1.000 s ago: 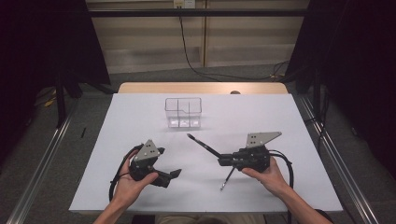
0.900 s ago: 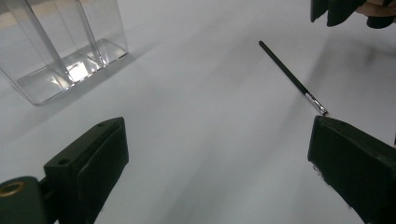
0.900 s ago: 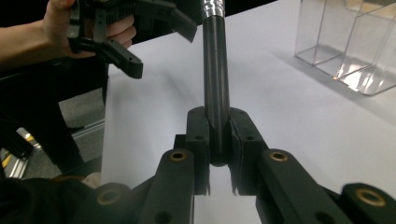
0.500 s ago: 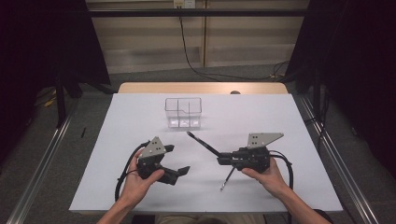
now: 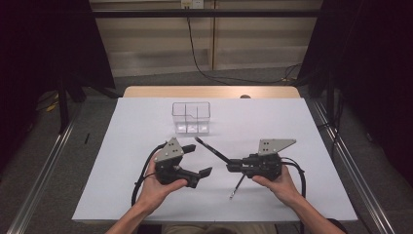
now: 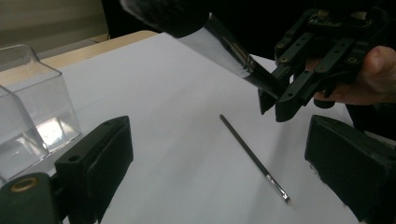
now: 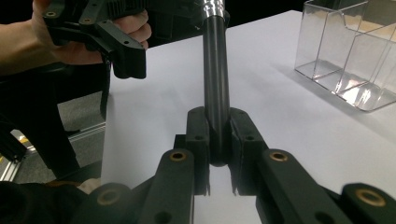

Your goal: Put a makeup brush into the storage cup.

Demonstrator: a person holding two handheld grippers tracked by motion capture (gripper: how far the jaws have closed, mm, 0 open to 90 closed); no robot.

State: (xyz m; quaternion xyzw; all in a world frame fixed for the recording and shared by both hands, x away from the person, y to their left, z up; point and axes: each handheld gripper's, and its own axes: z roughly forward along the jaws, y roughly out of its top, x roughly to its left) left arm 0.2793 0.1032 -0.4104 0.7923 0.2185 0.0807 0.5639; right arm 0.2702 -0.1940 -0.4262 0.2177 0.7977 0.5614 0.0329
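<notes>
My right gripper (image 5: 232,166) is clamped on the thick brush (image 7: 215,79), gripped by its very end (little bite there), so a bump could lever it loose. My left gripper (image 5: 203,174) gapes empty just beside it. The thin brush (image 6: 254,158) lies flat on the table (image 5: 126,146), below the held one, with the clear organizer (image 5: 191,117) beyond.

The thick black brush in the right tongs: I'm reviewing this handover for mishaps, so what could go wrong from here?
1. The right tongs clamp the thick black brush only at its handle end; it juts out long and could swing or slip.
2. The left tongs stand open near it and might knock it.
3. The thin brush lying on the white sheet could be swept off.
</notes>
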